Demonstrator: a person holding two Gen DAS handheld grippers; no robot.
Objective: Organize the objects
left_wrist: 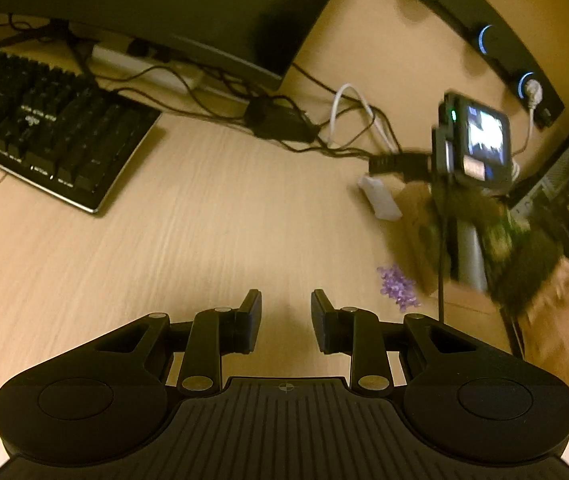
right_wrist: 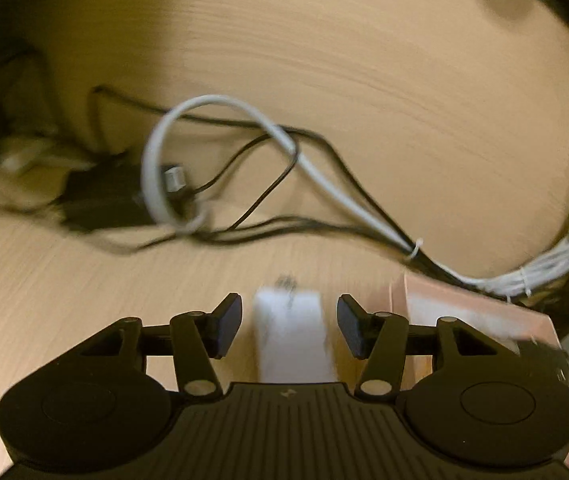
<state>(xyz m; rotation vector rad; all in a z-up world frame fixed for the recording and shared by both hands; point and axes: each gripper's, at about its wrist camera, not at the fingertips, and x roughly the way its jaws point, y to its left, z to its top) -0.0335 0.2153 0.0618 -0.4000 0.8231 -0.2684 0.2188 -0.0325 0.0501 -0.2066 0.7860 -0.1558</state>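
Right gripper (right_wrist: pixel 289 330) nearest, jaws spread wide, nothing held yet. White block (right_wrist: pixel 293 338), prob a charger, sits on desk (right_wrist: pixel 364 60) right betw the fingers, just ahead of the palm; long axis runs along the fingers, so a straight close should catch its sides. Pinkish box (right_wrist: pixel 464 312) just to its right, touching or not: can't tell, blur. Cable tangle (right_wrist: pixel 244 168) further ahead.

Left gripper (left_wrist: pixel 286 320) also open, empty, over bare desk, well apart from block; purple bits (left_wrist: pixel 398 288) nearer it. Right clearly the closer hand.

Keyboard (left_wrist: pixel 44 128) legends too small to read; no other writing legible.
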